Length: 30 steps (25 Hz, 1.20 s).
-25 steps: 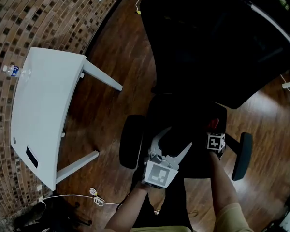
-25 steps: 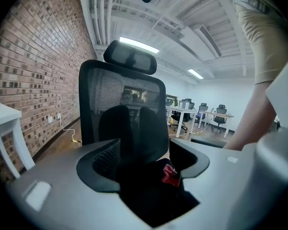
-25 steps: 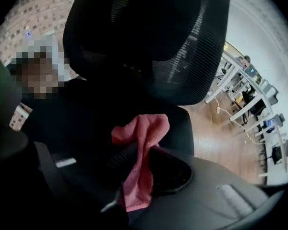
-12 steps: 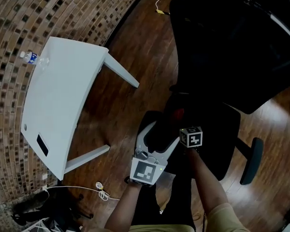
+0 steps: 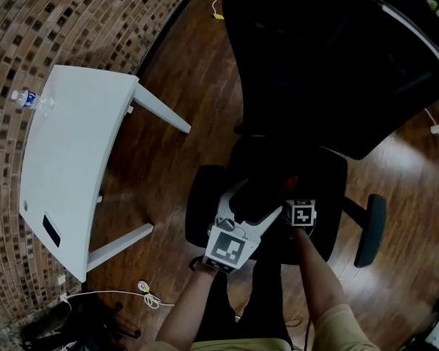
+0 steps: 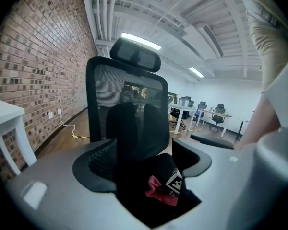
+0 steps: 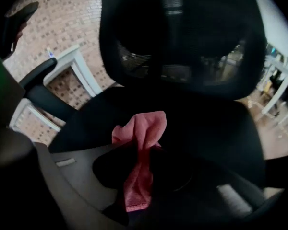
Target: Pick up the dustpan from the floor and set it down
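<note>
Left gripper [image 5: 262,196] has just been opening, jaws wide, clamping nothing; right gripper [image 7: 138,169], angled steeply down, pinches one pink cloth [image 7: 143,126] above one office chair [image 5: 329,64].

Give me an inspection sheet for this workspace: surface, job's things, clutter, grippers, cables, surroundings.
Surface: wooden floor, with a black office chair standing on it.
Job's things: dustpan, nothing seen.
Clutter: pink cloth; water bottle on the white table.
Grippers: left gripper open over the chair seat, its jaws have just been opening, with the right gripper's tip and cloth between them, ungripped; right gripper shut on the pink cloth.
Cables: white cable coiled on the floor by the table; yellow-ended cable near the wall.
Surroundings: brick wall.
</note>
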### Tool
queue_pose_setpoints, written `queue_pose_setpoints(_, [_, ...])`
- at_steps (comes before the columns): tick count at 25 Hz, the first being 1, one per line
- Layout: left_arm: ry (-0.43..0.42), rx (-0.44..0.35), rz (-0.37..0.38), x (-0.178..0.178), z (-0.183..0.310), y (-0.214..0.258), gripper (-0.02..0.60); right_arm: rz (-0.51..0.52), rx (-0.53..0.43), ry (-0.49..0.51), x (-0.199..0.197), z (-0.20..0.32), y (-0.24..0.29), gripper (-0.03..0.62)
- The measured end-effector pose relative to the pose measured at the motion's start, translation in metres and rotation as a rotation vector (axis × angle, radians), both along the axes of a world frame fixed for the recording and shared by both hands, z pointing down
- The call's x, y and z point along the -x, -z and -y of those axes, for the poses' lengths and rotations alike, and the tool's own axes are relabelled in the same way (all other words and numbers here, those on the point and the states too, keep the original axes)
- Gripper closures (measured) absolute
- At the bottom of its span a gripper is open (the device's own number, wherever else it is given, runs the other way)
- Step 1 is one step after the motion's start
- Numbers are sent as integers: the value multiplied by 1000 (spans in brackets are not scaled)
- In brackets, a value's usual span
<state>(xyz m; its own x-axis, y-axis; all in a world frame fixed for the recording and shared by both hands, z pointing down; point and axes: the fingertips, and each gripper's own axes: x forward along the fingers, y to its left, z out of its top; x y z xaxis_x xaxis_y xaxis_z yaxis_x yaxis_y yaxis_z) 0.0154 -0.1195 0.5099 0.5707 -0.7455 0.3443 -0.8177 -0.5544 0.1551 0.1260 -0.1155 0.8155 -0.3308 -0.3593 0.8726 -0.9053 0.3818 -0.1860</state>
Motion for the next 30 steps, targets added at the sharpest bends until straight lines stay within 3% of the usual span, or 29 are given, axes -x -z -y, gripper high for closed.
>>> queue_pose_setpoints(3, [-44,-10,-24,-33,8,-8,257,-186,-39,-62,-92,5,3,508])
queue_pose_setpoints(5, [-71,-13,-21,-53,14,-18,266,-250,-51,-94,-130,4,10,508])
queue_pose_setpoints(8, [-123,-4,7,-79,20,-32,272,-319,-51,-148,-165,-5,20,508])
queue_pose_setpoints(11, [-142,-22,18,-82,23,-29,272,-319,-54,-203,-171,-14,25,508])
queue_pose_setpoints(13, [-123,-37,26,-68,20,-20,272,-241,-59,-242,-152,-20,26,508])
queue_pose_setpoints(15, [-85,-47,31,-44,17,-9,272,-98,-71,-238,-105,-22,30,508])
queue_pose_setpoints(22, [13,-39,90,29,3,11,284,363,-51,73,132,-36,51,505])
queue_pose_setpoints(24, [28,-50,111,46,1,18,289,401,-10,152,175,-49,50,505])
queue_pose_setpoints(26, [51,-60,120,60,0,25,295,378,16,186,189,-56,41,505])
queue_pose_setpoints(30, [71,-68,125,69,1,25,295,263,7,161,146,-52,17,505])
